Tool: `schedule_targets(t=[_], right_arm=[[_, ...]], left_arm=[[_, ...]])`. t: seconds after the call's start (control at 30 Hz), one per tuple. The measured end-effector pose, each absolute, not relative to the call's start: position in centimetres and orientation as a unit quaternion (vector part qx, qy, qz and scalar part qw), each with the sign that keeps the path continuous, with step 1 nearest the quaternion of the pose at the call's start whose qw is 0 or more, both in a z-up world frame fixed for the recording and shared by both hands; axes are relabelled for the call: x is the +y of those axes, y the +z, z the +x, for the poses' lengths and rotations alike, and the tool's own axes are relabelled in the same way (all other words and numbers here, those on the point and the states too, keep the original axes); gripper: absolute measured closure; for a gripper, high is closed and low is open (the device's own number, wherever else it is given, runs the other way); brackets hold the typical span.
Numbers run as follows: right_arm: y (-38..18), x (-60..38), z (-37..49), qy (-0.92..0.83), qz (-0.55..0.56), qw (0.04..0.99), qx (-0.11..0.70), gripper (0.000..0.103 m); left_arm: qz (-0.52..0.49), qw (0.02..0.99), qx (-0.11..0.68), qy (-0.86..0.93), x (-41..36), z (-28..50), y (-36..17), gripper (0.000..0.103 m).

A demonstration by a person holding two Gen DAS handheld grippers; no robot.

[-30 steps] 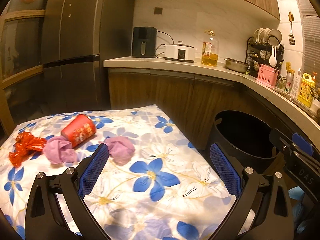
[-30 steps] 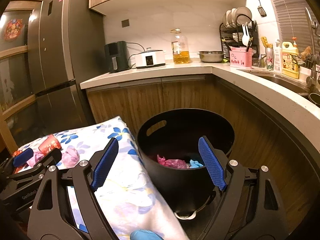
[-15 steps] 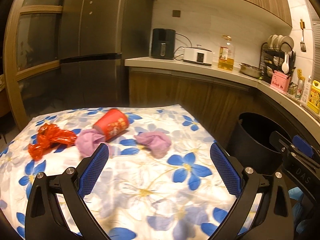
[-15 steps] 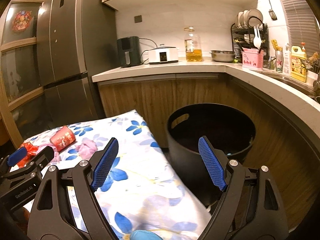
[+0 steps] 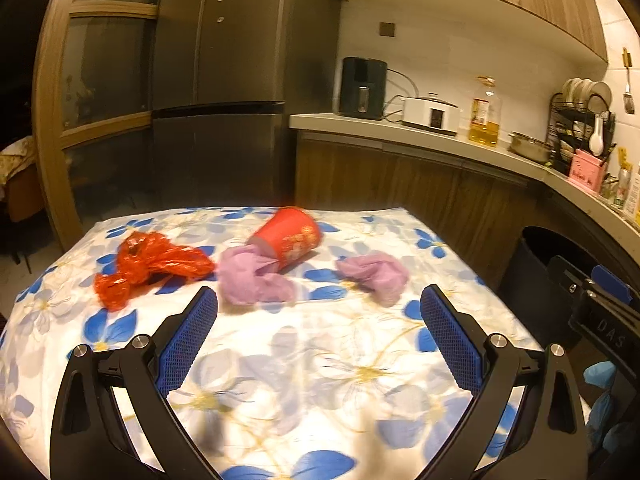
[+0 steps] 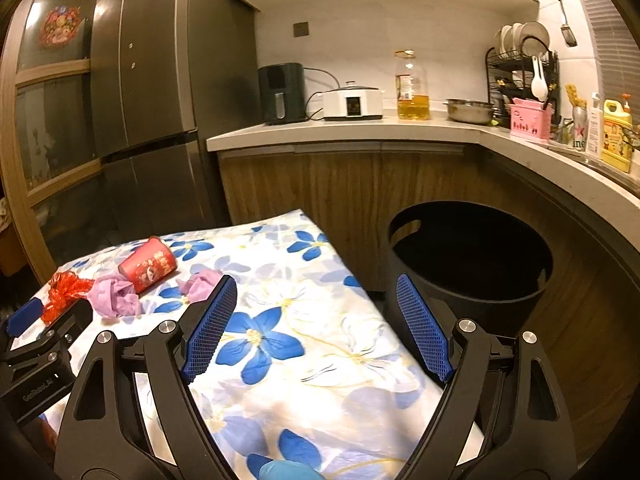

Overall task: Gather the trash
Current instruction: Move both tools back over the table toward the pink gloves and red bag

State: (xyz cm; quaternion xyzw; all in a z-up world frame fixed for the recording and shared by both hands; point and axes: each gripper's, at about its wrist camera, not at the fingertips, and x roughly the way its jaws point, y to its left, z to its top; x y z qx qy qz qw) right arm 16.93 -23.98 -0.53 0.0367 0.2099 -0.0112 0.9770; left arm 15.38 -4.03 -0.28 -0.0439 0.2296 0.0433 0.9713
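A red paper cup (image 5: pixel 289 236) lies on its side on the flowered tablecloth (image 5: pixel 320 360). A crumpled red wrapper (image 5: pixel 148 264) lies to its left. One purple tissue wad (image 5: pixel 252 280) touches the cup; another (image 5: pixel 376 272) lies to its right. My left gripper (image 5: pixel 318 320) is open and empty, short of the trash. My right gripper (image 6: pixel 312 320) is open and empty, over the table's right edge, beside the black bin (image 6: pixel 472 264). The cup (image 6: pixel 148 266), wrapper (image 6: pixel 66 290) and tissues (image 6: pixel 114 296) sit far left in the right wrist view.
The black bin (image 5: pixel 536 264) stands on the floor right of the table. A wooden counter (image 6: pixel 360 132) with appliances, an oil bottle (image 6: pixel 412 88) and a dish rack (image 6: pixel 520 68) runs behind. A dark fridge (image 5: pixel 220 80) stands at the back left.
Both grippers have swung left, away from the bin and toward the table. The trash now sits nearer the middle of the left wrist view. Both stay open.
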Motion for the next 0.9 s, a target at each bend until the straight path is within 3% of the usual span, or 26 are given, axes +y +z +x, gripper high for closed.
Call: schedule_targets(t=[0.73, 0.9], right_arm=[[-5.7, -13.3, 26.1, 0.058, -0.001, 0.966, 0.25, 0.022], [-6.8, -12.8, 28.5, 0.05, 0.01, 0.96, 0.275, 0.028]], left_arm=[[-0.073, 0.96, 0.212, 0.17, 9.1, 17.4, -0.8, 0.006], [-0.09, 0.955, 0.219, 0.177, 11.3, 19.1, -1.1, 0.006]])
